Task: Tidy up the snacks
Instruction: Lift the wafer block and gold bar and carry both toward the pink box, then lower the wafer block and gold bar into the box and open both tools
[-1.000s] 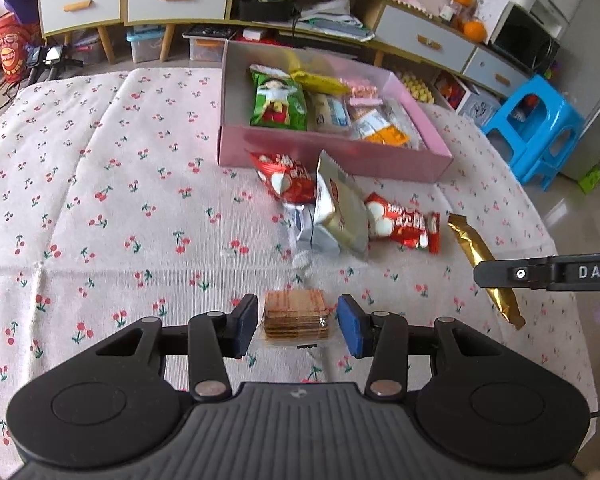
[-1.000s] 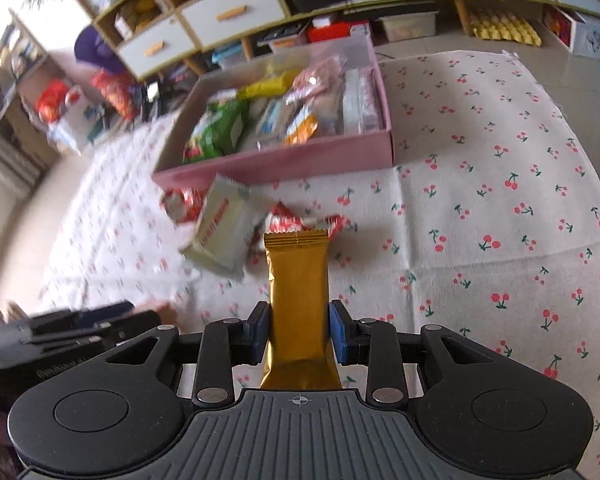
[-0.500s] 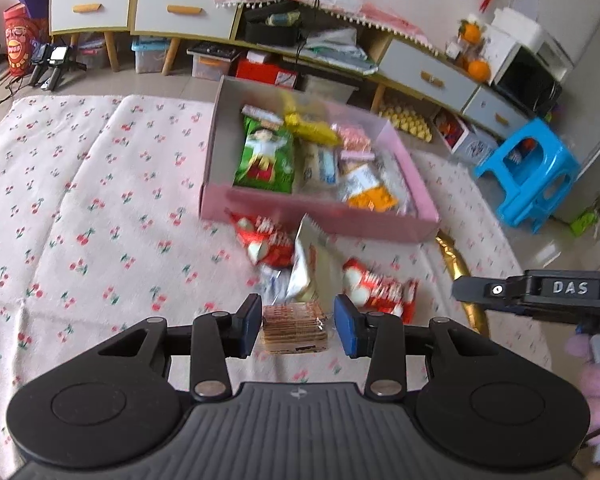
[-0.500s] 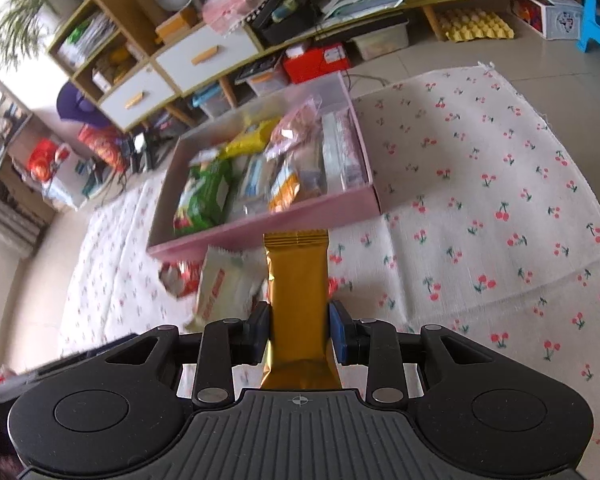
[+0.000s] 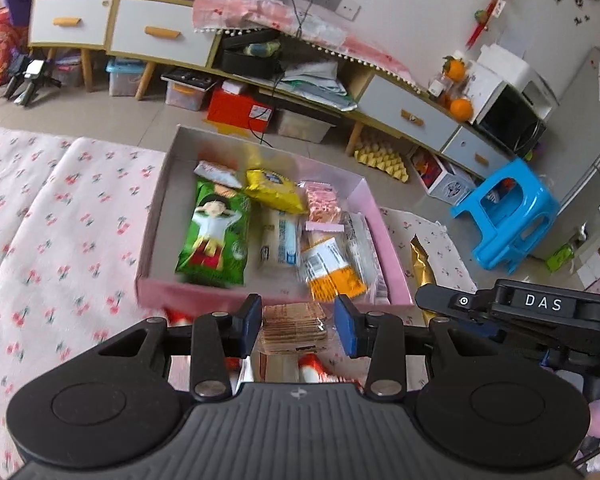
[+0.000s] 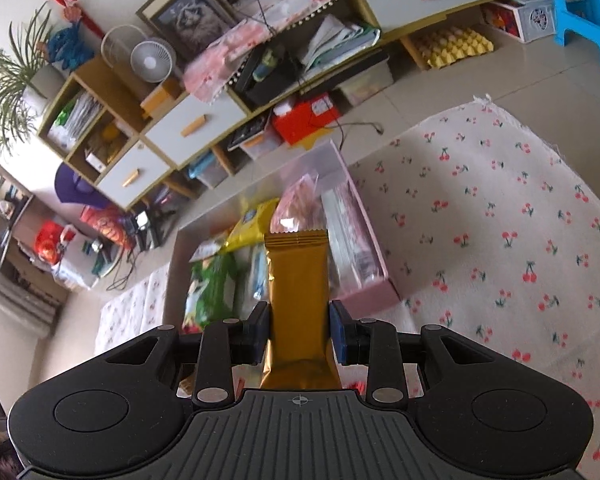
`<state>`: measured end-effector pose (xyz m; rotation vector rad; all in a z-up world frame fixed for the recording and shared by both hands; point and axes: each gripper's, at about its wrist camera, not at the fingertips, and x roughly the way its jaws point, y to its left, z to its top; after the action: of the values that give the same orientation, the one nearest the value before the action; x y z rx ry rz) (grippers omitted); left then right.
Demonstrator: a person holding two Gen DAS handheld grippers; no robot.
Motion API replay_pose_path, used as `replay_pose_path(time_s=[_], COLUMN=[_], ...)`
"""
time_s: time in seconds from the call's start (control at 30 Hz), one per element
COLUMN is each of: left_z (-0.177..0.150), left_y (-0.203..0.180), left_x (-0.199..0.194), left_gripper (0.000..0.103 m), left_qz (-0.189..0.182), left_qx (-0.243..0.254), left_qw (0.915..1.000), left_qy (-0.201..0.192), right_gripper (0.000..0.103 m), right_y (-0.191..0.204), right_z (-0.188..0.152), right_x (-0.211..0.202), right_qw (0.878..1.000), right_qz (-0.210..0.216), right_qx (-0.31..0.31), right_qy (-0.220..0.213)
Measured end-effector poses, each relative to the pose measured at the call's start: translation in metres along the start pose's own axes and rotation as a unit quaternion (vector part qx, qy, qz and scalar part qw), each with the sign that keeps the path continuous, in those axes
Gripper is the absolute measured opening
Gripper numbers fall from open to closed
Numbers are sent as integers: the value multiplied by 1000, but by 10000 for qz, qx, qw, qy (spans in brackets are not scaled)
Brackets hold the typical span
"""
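Observation:
My left gripper [image 5: 296, 328] is shut on a clear-wrapped pack of brown crackers [image 5: 294, 324], held just above the near wall of the pink box [image 5: 204, 300]. Inside the box lie a green bag [image 5: 216, 236], a yellow bag [image 5: 274, 190] and several other packs. A red snack pack [image 5: 312, 368] shows on the cloth under my fingers. My right gripper [image 6: 298, 336] is shut on a long gold bar [image 6: 296, 276], which sticks up over the near end of the pink box [image 6: 374, 248]. In the left wrist view the right gripper [image 5: 540, 312] and its gold bar [image 5: 422, 264] sit beside the box's right corner.
A white cloth with cherry print [image 5: 60, 240] covers the surface [image 6: 500, 220]. Beyond it stand a low cabinet with drawers [image 5: 160, 36], a red box on the floor [image 5: 240, 106] and a blue stool [image 5: 508, 216]. A small fan [image 6: 150, 64] sits on the shelf.
Both grippers have moved forward to the pink box with their snacks still held. The loose packs on the cloth have slipped under the left gripper, and the right view has rolled.

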<state>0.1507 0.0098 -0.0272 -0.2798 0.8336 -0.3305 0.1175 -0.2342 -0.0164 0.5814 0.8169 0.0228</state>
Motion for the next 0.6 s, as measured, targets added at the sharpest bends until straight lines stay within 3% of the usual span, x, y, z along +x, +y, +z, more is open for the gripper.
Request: replay_pose_path(time_s=[0.1,0.13,0.17,0.27,0.4,0.5,0.6], left_z=[14,18,22,25,22,20,16], left_y=[2,2,2,1,2,6,-3], left_x=[11,15,18,26,34,34,32], left_gripper=[33,14,13,13,13,25,29], left_qz=[-51,-109,-155,-224,-48,-215,-61], left_qx=[14,37,46,103,255,198,512], left_qw=[10000,9999,9998,9996,9996,9993,9967], left_qy=[-62,-93,-85,-158,-68,244,620], right_gripper=[30,30,30,30,30,30,30], right_y=[3,3,4,3,-2,-6,-11], right_z=[7,11,14,25,28,28,29], right_x=[9,13,16,24,37,45,48], right_qw=[9999,9998,9997,9992,9990,9990,9990], right_qz=[-59,-50,-61,-63,-39,-180,-211], right_qx=[-81,-91,-117,-181,-173,-243,-245], right_qy=[-128,-152,-190,-356,-419,-330,-295])
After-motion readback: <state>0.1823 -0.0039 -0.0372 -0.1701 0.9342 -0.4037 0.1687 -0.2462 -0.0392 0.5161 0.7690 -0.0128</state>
